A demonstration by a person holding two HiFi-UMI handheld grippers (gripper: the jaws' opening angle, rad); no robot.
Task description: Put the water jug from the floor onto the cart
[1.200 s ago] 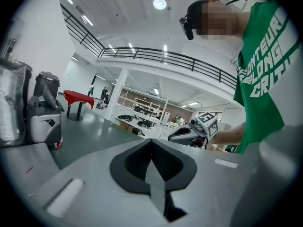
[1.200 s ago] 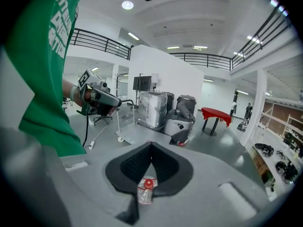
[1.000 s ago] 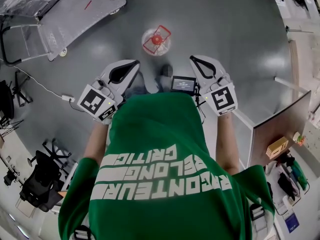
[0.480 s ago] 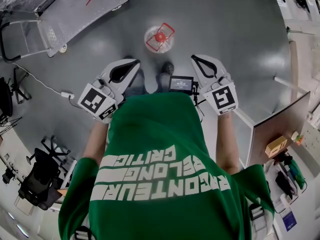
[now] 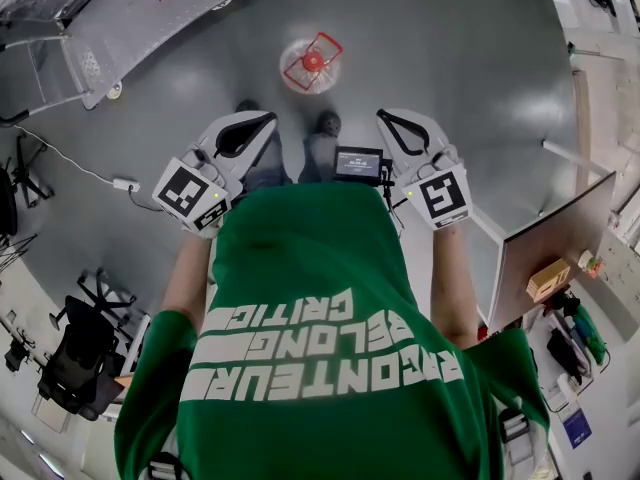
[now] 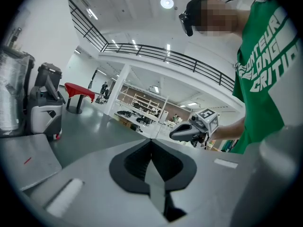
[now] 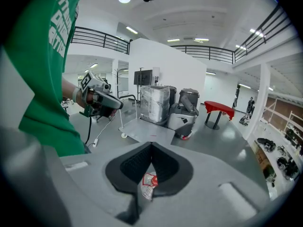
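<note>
Seen from the head view, a person in a green shirt (image 5: 300, 348) stands on a grey floor (image 5: 450, 48) and holds a gripper in each hand, both reaching toward the top of the frame.

The water jug (image 5: 312, 65) stands upright on the floor at top centre. Its long axis is vertical, so it appears as a pale round disc with a red cap at its middle, pointing up at the camera, and a red handle frame around the cap.

The jug lies beyond both grippers and apart from them, roughly between their lines. The left gripper (image 5: 268, 121) is below and left of it, the right gripper (image 5: 385, 118) below and right. The person's shoes (image 5: 328, 123) are between the grippers and the jug.

In the left gripper view, the left gripper (image 6: 151, 143) has its jaws pressed together with nothing between them. In the right gripper view, the right gripper (image 7: 151, 145) is likewise closed tip to tip and empty; the jug (image 7: 149, 180) shows on the floor behind, through the gap under the tips.

The cart (image 5: 165, 8), a flat grey platform on wheels, sits at upper left of the head view, well apart from the jug.
</note>
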